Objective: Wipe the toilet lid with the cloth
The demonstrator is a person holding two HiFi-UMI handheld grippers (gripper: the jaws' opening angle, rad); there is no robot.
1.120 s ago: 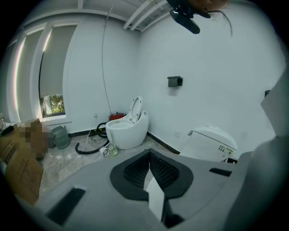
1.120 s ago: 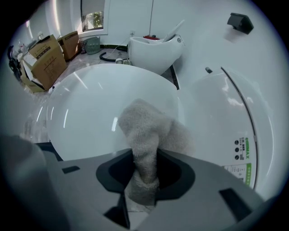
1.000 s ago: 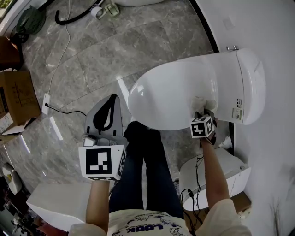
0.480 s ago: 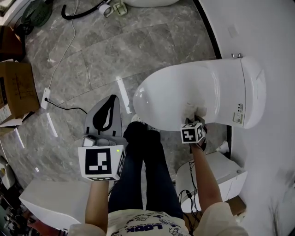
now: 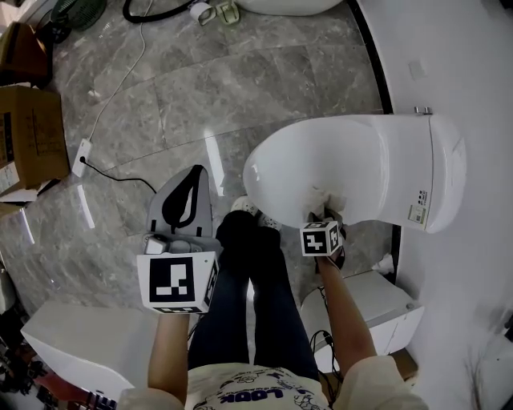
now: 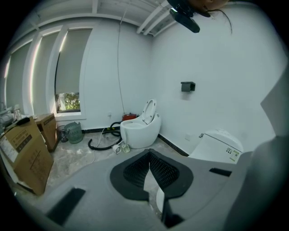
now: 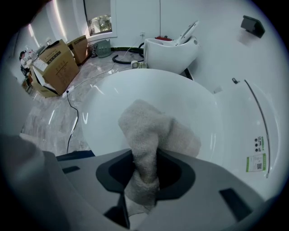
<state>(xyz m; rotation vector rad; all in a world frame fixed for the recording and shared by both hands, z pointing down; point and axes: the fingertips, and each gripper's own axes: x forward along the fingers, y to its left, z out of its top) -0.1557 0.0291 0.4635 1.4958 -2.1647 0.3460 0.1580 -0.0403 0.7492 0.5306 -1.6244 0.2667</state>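
The white toilet (image 5: pixel 353 168) has its lid (image 7: pixel 135 90) down. A pale terry cloth (image 7: pixel 153 131) is bunched between the jaws of my right gripper (image 7: pixel 144 167), which is shut on it. The cloth's free end is pressed flat on the lid. In the head view the right gripper (image 5: pixel 325 212) sits at the lid's near edge, with the cloth (image 5: pixel 330 197) just beyond it. My left gripper (image 5: pixel 191 184) hangs over the floor to the left of the toilet. Its jaws (image 6: pixel 149 169) are shut with nothing between them.
A second toilet (image 6: pixel 140 128) with its seat raised stands at the far wall beside a black hose (image 5: pixel 152 12). Cardboard boxes (image 5: pixel 28 140) and a power strip with its cable (image 5: pixel 80 156) lie on the left. White units stand by my legs at lower left (image 5: pixel 80 344) and lower right (image 5: pixel 373 308).
My right gripper has dragged the cloth across the lid, away from the tank end and toward the lid's near edge. The left gripper has stayed where it was.
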